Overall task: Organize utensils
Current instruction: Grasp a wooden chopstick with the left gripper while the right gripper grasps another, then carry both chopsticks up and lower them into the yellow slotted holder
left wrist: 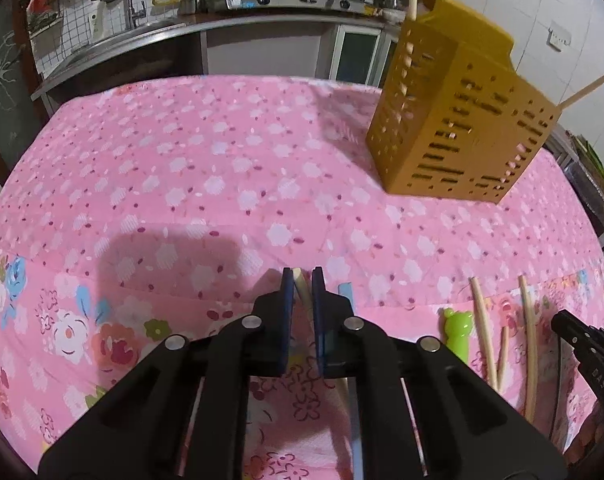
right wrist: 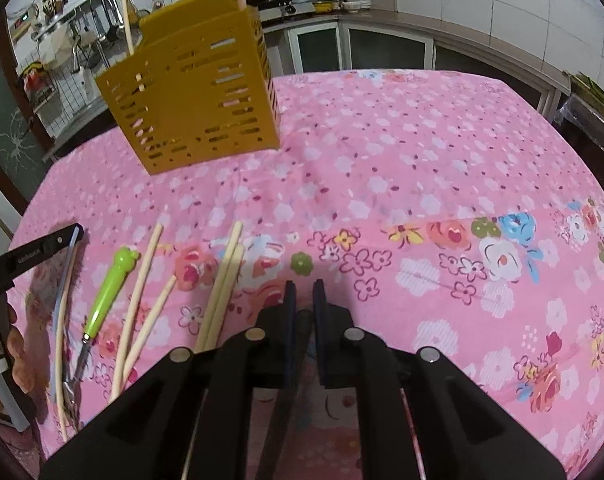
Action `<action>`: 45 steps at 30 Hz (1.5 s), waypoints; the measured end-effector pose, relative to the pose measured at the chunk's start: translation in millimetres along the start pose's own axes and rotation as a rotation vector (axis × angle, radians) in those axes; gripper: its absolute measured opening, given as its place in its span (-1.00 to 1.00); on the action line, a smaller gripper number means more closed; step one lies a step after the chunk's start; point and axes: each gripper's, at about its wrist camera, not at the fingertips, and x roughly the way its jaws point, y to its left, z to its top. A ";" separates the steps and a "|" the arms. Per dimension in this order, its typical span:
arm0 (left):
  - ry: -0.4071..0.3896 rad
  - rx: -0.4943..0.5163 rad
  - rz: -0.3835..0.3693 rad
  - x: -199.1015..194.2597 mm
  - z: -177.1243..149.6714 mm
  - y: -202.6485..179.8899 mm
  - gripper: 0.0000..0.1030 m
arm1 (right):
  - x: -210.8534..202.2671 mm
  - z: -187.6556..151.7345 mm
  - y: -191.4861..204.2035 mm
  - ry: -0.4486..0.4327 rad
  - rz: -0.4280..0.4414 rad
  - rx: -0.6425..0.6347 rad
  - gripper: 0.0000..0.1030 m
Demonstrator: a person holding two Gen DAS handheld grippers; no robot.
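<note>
walls: white tile (right wrist: 482, 4) | counter (left wrist: 262, 20): steel, stove (left wrist: 286, 0) | table: pink floral cloth (left wrist: 222, 152)

1. Left gripper (left wrist: 303, 280) pinches a chopstick (left wrist: 301, 286), but its lower end is hidden behind the black fingers.
2. Yellow holder (right wrist: 190, 92) hides its contents; sticks poking out get cut off up top.

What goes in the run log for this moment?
left gripper: shut on chopstick | right gripper: shut, nothing visible between pads | holder: upright | loose chopsticks: on cloth
</note>
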 end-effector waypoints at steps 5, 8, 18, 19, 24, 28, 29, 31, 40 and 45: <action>-0.081 0.017 -0.011 -23.3 5.5 -5.5 -0.87 | -12.3 7.0 -0.6 -0.056 0.031 0.007 -0.83; -0.129 0.020 -0.028 -40.2 11.0 -7.5 -0.88 | -24.7 12.8 0.1 -0.102 0.038 0.001 -0.83; -0.278 0.048 -0.062 -91.8 24.4 -20.2 -0.91 | -64.5 32.3 5.1 -0.239 0.053 -0.026 -0.83; -0.292 0.052 -0.064 -96.7 25.2 -22.0 -0.91 | -66.8 32.9 5.2 -0.248 0.050 -0.031 -0.83; -0.361 0.068 -0.061 -116.3 26.8 -27.5 -0.92 | -77.9 38.3 5.4 -0.284 0.046 -0.041 -0.83; -0.397 0.069 -0.072 -128.5 29.5 -29.2 -0.92 | -88.4 42.5 5.3 -0.317 0.043 -0.054 -0.84; -0.406 0.069 -0.071 -131.3 30.6 -28.7 -0.92 | -91.7 43.9 6.0 -0.328 0.038 -0.060 -0.84; -0.428 0.065 -0.076 -137.8 32.8 -28.2 -0.92 | -97.9 47.6 7.0 -0.351 0.030 -0.070 -0.84; -0.505 0.054 -0.087 -158.4 43.7 -26.8 -0.92 | -123.9 70.8 9.8 -0.437 0.006 -0.105 -0.84; -0.532 0.052 -0.106 -169.1 61.1 -32.1 -0.92 | -142.1 91.4 18.8 -0.479 -0.003 -0.135 -0.84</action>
